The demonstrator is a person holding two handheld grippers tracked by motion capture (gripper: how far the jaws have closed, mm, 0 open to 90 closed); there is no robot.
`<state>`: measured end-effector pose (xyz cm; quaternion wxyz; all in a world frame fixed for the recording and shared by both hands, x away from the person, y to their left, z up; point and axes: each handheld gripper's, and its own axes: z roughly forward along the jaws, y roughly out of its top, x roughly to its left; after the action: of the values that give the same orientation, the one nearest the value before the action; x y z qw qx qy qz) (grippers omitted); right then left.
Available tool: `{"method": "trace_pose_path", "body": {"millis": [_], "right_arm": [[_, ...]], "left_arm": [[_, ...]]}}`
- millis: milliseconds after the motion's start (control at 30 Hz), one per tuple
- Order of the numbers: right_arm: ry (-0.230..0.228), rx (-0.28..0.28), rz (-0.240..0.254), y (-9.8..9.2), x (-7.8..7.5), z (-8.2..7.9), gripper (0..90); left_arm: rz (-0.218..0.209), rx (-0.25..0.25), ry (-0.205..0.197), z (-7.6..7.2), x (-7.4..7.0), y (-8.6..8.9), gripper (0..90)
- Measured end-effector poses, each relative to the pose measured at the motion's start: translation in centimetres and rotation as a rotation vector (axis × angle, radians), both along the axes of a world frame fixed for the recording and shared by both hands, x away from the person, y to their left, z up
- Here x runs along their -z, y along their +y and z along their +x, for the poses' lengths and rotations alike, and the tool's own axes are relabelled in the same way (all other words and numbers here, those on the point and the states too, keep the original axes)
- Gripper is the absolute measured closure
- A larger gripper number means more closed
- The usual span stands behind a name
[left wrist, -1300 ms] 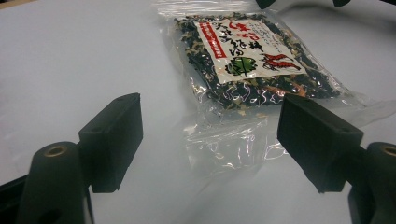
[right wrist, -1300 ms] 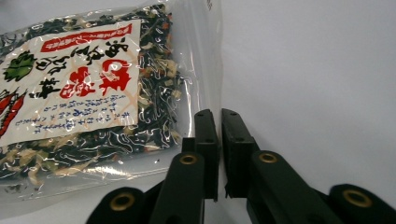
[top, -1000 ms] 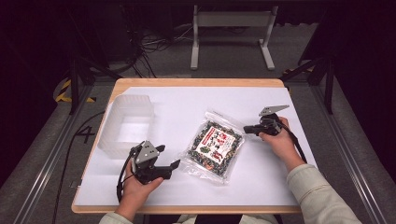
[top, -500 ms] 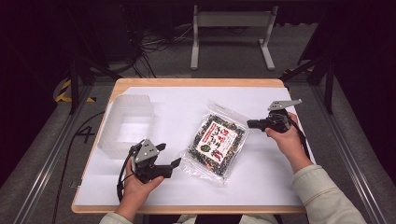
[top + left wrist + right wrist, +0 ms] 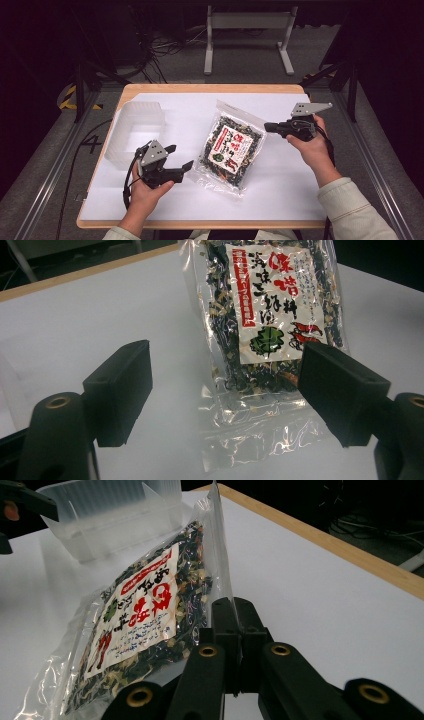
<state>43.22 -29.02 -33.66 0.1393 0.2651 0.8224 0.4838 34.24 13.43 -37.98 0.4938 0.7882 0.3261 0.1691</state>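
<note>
A: Which step is this?

B: A lift, I'd say. The right tool (image 5: 234,630) has its jaws pressed together on the clear edge of the packet (image 5: 231,149), the bag of dark dried flakes with a red-lettered label. That edge is raised; the far end of the packet, away from the right tool, looks as if it rests on the worktop (image 5: 280,190), though from above I can't be sure how much of it is clear of the sheet.

A: And the left tool?

B: The left tool (image 5: 225,390) is spread wide and pinching nothing. The packet's sealed bottom end lies just ahead of it, nearer its right jaw, not between the pads.

A: So what does the next move call for?

B: Probably getting the packet into the translucent tub (image 5: 135,131), which sits just beyond the left tool and well apart from the right one. The pinch is on thin film alone, so the bag will hang and swing. Either the left tool closes on the loose end to steady it, or the right carries it slowly across.
</note>
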Motion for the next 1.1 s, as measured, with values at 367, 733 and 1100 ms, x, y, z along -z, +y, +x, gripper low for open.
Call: {"method": "trace_pose_path", "body": {"millis": [367,733,1100], "right_arm": [[-0.068,-0.057,0.012,0.9,-2.4,-2.0,90.0],[-0.133,-0.101,0.014,2.0,-4.2,-3.9,90.0],[-0.198,-0.150,0.000,3.1,-5.5,-5.8,90.0]], "left_arm": [[-0.022,0.048,0.027,1.7,-0.9,-1.0,13.2],[-0.026,0.050,0.012,2.5,-1.9,-1.4,11.8],[-0.058,0.066,0.013,3.0,-2.0,-0.8,14.4]]}}
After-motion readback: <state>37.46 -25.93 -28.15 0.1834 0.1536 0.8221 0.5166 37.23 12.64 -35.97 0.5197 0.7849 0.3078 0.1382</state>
